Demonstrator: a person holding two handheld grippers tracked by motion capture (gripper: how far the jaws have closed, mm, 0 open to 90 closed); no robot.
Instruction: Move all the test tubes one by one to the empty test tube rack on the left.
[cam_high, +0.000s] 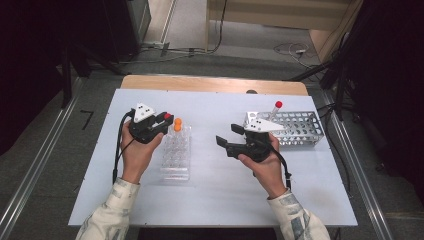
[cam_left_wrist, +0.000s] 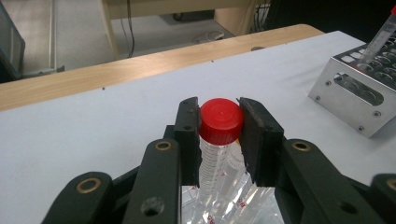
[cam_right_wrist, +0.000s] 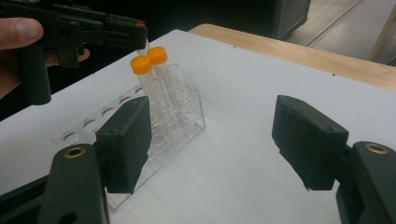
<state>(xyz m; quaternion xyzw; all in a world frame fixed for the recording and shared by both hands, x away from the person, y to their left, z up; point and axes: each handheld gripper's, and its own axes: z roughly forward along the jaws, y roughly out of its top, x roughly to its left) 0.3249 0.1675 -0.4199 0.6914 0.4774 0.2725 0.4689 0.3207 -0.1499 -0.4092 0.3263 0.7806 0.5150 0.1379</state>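
Left gripper (cam_left_wrist: 219, 122) clamps a red-capped tube (cam_left_wrist: 221, 120) just below its cap, upright, over the clear rack (cam_high: 176, 152). 2 orange-capped tubes (cam_right_wrist: 148, 59) stand at that rack's far end. Right gripper (cam_right_wrist: 224, 140) hovers over bare table (cam_high: 215, 195), jaws wide, nothing between. Metal rack (cam_high: 295, 128) sits beyond it.

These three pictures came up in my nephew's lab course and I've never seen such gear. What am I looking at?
A person at a white table holds hand-operated tongs in each hand. One camera looks down from above; the other two ride on the tongs, looking along their black jaws. The left tongs are shut on a red-capped tube above a clear rack that holds two orange-capped tubes. The right tongs are open, holding nothing. A metal rack with another red-capped tube stands at the right.
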